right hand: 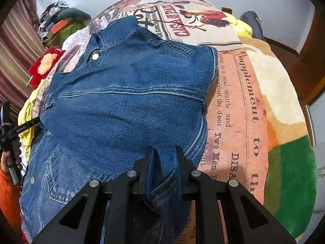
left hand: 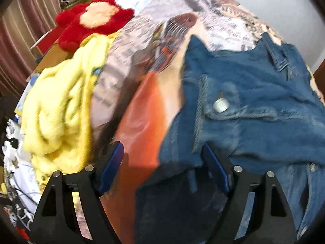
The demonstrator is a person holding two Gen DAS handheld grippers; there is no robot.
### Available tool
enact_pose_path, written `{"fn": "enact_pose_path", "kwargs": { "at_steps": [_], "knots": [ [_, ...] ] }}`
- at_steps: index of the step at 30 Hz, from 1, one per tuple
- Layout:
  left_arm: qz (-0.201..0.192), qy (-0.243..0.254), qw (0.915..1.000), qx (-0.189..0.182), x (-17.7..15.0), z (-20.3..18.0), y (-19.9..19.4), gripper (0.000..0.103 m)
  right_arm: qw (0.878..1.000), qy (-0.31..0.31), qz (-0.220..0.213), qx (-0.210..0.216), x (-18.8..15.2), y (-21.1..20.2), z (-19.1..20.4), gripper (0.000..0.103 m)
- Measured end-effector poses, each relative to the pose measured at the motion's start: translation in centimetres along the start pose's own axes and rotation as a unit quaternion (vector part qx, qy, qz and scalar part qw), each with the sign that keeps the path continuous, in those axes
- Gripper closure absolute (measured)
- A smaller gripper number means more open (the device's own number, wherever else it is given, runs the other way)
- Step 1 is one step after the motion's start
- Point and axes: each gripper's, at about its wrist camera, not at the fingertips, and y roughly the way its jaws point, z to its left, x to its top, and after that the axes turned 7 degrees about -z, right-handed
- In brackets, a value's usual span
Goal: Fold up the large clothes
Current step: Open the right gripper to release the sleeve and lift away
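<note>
A blue denim jacket [right hand: 126,105] lies spread on a printed bedspread [right hand: 235,109], collar at the far end. My right gripper [right hand: 164,152] is shut on a fold of the jacket's near hem. In the left wrist view the jacket [left hand: 254,101] fills the right side, with a metal button [left hand: 221,105] showing. My left gripper [left hand: 162,150] is open, its blue pads wide apart, with the jacket's left edge between and under them. That view is blurred.
A yellow fluffy garment [left hand: 61,105] and a red plush toy [left hand: 91,20] lie left of the jacket. A striped curtain [right hand: 16,61] and cluttered boxes [right hand: 59,26] stand at far left. A cream, orange and green blanket [right hand: 288,142] lies on the right.
</note>
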Motion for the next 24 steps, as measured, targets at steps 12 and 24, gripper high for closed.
{"fn": "enact_pose_path", "kwargs": {
  "at_steps": [12,24],
  "knots": [
    [-0.056,0.036,0.9954,-0.069,2.1,-3.6,-4.9,0.021,0.997,-0.049,-0.016,-0.049,3.6,-1.2,2.6,0.088],
    [-0.002,0.102,0.9922,-0.072,0.7,-8.8,-0.8,0.020,0.972,-0.112,-0.053,-0.199,0.7,0.3,-1.2,0.012]
  ]
}}
